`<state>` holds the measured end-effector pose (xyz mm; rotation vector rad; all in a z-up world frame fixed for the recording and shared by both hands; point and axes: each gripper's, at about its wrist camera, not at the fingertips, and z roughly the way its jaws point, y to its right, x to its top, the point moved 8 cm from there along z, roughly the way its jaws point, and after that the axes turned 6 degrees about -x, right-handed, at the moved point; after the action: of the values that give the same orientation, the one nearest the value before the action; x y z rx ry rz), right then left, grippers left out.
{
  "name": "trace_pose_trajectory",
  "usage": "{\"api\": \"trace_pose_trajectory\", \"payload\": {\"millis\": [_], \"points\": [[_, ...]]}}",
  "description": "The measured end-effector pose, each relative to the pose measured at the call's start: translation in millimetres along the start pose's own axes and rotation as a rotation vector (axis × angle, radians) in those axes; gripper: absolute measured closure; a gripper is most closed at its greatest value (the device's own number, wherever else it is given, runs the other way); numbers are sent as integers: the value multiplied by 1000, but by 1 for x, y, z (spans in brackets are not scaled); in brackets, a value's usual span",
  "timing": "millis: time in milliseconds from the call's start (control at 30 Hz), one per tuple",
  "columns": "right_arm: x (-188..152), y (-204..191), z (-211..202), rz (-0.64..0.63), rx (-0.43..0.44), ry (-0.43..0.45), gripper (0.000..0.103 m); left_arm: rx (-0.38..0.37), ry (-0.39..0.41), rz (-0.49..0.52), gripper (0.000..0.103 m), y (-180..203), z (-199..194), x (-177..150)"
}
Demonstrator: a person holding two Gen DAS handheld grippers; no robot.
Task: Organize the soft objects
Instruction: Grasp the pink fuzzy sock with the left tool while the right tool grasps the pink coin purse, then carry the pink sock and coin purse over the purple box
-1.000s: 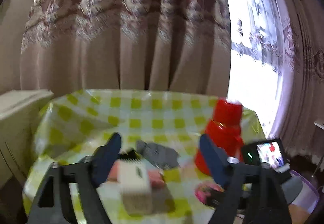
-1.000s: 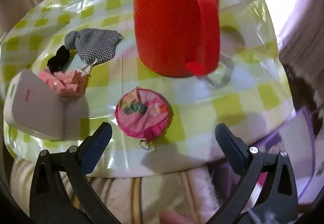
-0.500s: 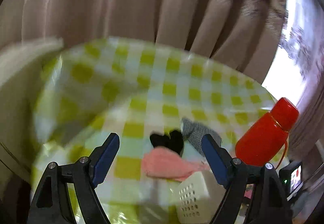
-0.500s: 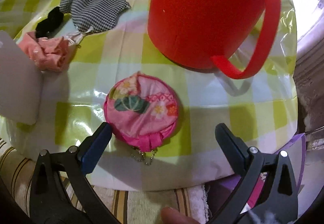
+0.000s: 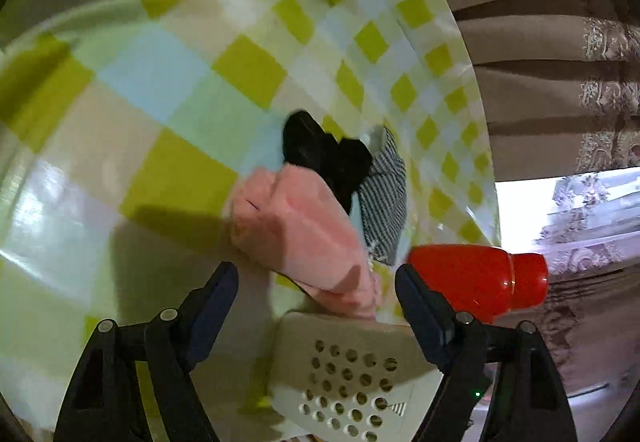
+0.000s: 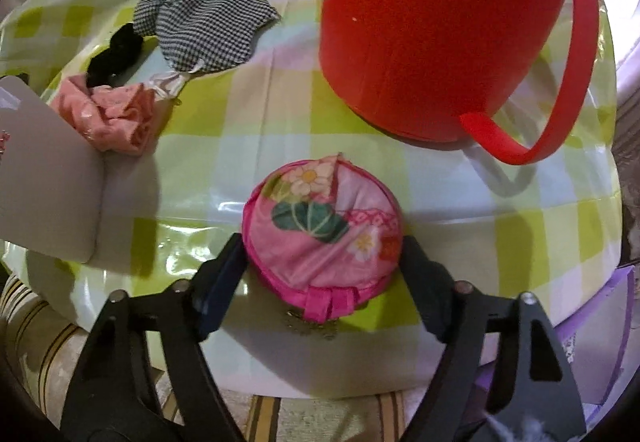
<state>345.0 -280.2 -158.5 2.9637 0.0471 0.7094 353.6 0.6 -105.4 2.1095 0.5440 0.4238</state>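
Where right gripper fingers straddle it, pink pouch.

The left gripper has two black arms shaped like triangles, with holes cut in them. Its fingers have dark blue pads and small silver screws. The right gripper looks the same.

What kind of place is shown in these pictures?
Probably a room in a home: a table under a glossy yellow-green checked tablecloth, a large red plastic thermos jug, and patterned brown curtains beside a bright window.
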Motion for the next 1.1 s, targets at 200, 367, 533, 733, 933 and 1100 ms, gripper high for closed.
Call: {"api": "trace_pose_trajectory", "payload": {"millis": [200, 367, 533, 733, 933, 1100], "points": [[-1, 1, -4, 5, 11, 13, 28, -38, -70, -49, 37, -4, 25, 0], [-4, -1, -10, 12, 26, 31, 28, -78, -101, -78, 61, -5, 38, 1], [-11, 5, -26, 16, 24, 54, 28, -125, -69, -59, 95, 1, 35, 6], [-15, -3, -33, 7, -16, 81, 28, -158, 3, -18, 97, 10, 21, 14], [-18, -4, -42, 7, -35, 97, 28, -197, 75, 8, 97, 21, 5, 21], [-20, -7, -47, 5, -45, 116, 28, -232, 145, 52, 98, 40, -14, 26]]}}
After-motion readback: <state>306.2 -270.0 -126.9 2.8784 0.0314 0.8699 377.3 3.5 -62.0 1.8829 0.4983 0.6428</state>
